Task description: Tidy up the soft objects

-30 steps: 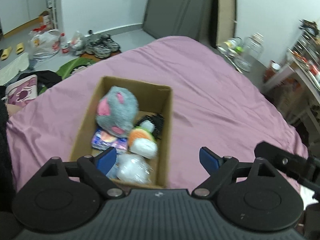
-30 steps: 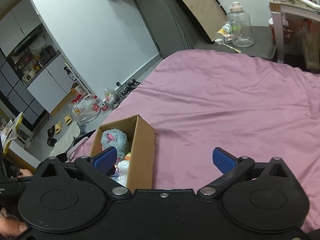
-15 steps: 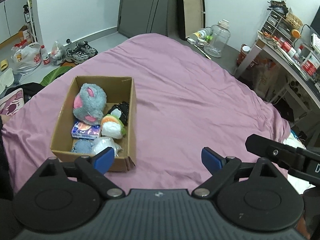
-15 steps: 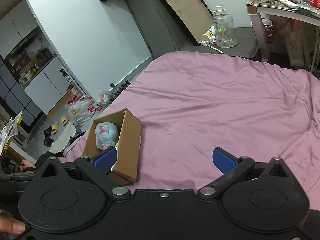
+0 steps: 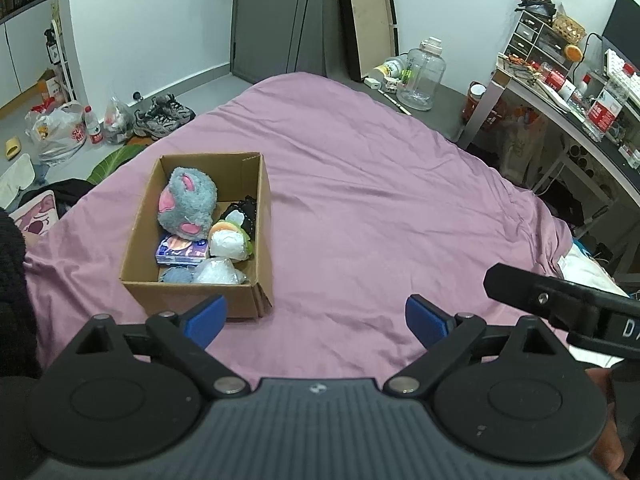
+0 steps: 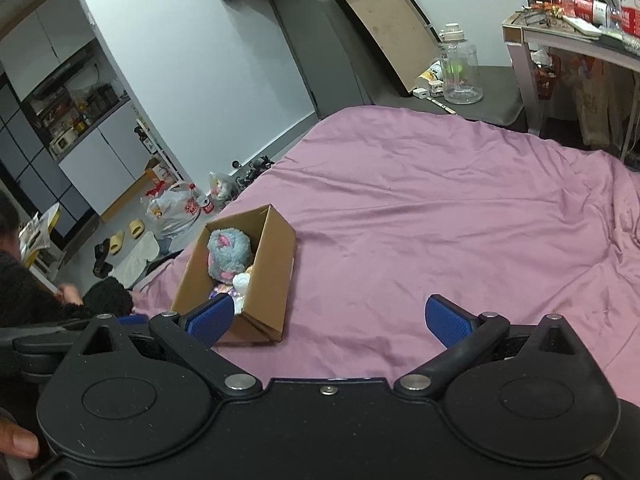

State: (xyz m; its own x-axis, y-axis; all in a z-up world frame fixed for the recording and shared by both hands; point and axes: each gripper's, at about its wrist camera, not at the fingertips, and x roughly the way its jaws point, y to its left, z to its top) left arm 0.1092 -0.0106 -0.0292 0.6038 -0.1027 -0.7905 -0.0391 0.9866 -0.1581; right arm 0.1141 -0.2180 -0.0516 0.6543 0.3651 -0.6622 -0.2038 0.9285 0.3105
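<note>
An open brown cardboard box [image 5: 198, 236] is sitting on the bed covered with a pink-purple sheet [image 5: 380, 200], at about 10 o'clock from the left gripper [image 5: 316, 316]. Inside the box, a fluffy grey plush toy with pink patches [image 5: 186, 202] is lying at the far end. Beside it, at 3 o'clock, a black soft item [image 5: 244, 212] is leaning against the right wall. A white and orange round plush [image 5: 229, 240] is lying just in front of this item, and a flat purple and blue packet [image 5: 182, 250] is lying under the grey toy. At the near wall, a crumpled clear plastic bag [image 5: 218, 274] and a small grey-blue soft ball [image 5: 176, 276] are resting next to each other.

The left gripper is hovering above the sheet with its jaws spread wide and holding nothing. The right gripper [image 6: 330, 318] is also hovering, its jaws spread and empty; in its view the box is at 10 o'clock.
</note>
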